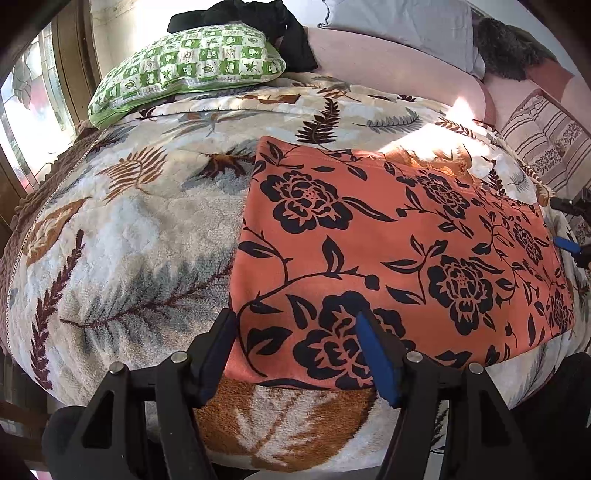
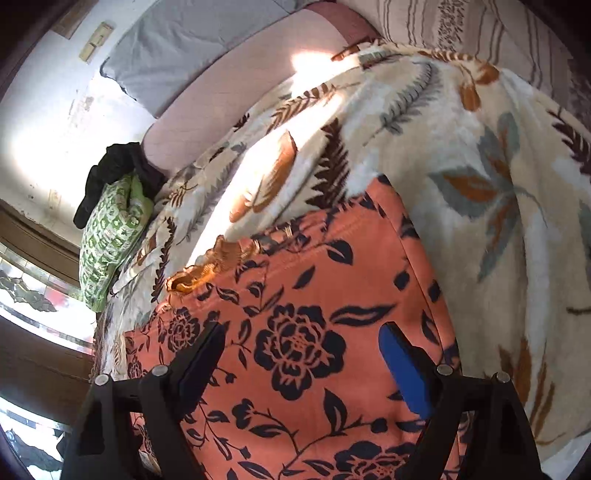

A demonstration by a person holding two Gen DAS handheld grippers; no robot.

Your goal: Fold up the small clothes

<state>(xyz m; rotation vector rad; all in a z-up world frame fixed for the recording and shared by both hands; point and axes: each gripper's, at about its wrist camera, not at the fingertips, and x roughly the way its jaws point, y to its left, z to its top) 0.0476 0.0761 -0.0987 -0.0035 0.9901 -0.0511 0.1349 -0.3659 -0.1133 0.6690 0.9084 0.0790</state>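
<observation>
An orange garment with a black flower print lies flat on the leaf-patterned blanket. It has an orange lace trim at its far edge. My left gripper is open and empty, just above the garment's near left corner. The right gripper's fingers show at the garment's right edge in the left wrist view. In the right wrist view my right gripper is open and empty, hovering over the garment near its side edge. The lace trim lies ahead on the left.
A green checked pillow with black clothes behind it sits at the bed's far left. A pink headboard, a grey pillow and a striped cushion are at the far side. A window is on the left.
</observation>
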